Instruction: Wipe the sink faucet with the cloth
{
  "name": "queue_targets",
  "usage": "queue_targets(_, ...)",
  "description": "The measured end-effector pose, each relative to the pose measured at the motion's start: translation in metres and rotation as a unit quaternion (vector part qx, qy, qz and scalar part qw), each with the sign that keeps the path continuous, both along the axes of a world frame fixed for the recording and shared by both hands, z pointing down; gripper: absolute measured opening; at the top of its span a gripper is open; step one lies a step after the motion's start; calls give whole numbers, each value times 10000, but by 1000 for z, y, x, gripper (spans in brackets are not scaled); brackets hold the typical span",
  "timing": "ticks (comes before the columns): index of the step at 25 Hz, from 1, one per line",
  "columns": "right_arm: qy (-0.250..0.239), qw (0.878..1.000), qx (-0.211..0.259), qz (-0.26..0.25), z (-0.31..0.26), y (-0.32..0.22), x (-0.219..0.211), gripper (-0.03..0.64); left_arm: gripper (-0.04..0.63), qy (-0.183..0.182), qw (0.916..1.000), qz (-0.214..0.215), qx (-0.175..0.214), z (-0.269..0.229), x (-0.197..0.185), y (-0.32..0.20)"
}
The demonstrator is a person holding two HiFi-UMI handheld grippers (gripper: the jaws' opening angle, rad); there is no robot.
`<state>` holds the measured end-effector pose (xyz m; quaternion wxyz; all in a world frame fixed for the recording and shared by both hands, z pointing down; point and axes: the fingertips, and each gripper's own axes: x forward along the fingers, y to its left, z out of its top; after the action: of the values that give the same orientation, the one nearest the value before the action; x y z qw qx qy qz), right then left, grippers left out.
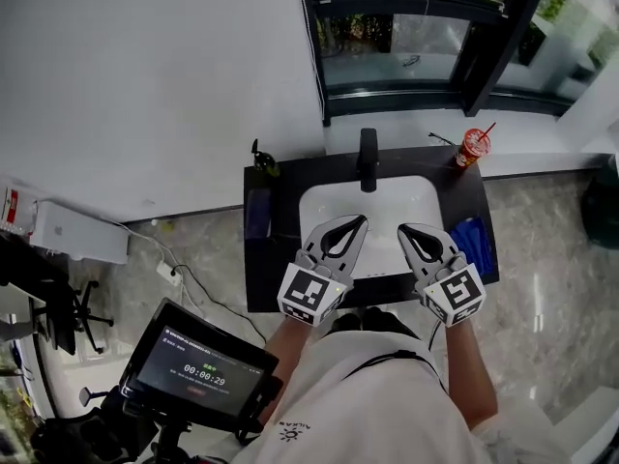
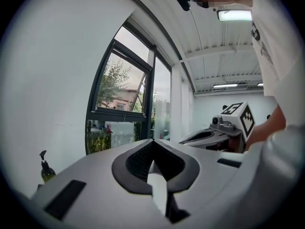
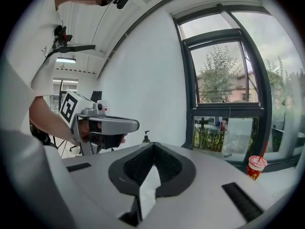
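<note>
- While left gripper point(image 1: 360, 222) and right gripper point(image 1: 406, 230) hover above the sink point(image 1: 387, 206), head view: faucet point(image 1: 368, 158) at counter's point(image 1: 280, 269) back edge, blue cloth point(image 1: 474, 242) at its right edge.
- Left gripper view: jaws together, empty.
- Right gripper view: jaws together, empty.

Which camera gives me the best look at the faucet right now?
The head view: the black faucet stands unobstructed at the back of the white sink, seen from above. Neither gripper view shows it; both look out toward the window.
</note>
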<state>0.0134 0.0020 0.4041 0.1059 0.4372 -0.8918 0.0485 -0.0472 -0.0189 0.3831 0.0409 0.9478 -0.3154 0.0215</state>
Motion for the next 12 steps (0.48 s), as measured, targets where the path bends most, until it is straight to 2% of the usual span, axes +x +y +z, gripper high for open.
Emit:
queue_targets(6,-136,9999,-10,59,-4,28,6,5,-6,6,9998,172,81,-9,16,19)
queue_targets(12,-137,9995,281,-103,-26,79,18,5,-6,-22,9997,145,177,-21,33,67)
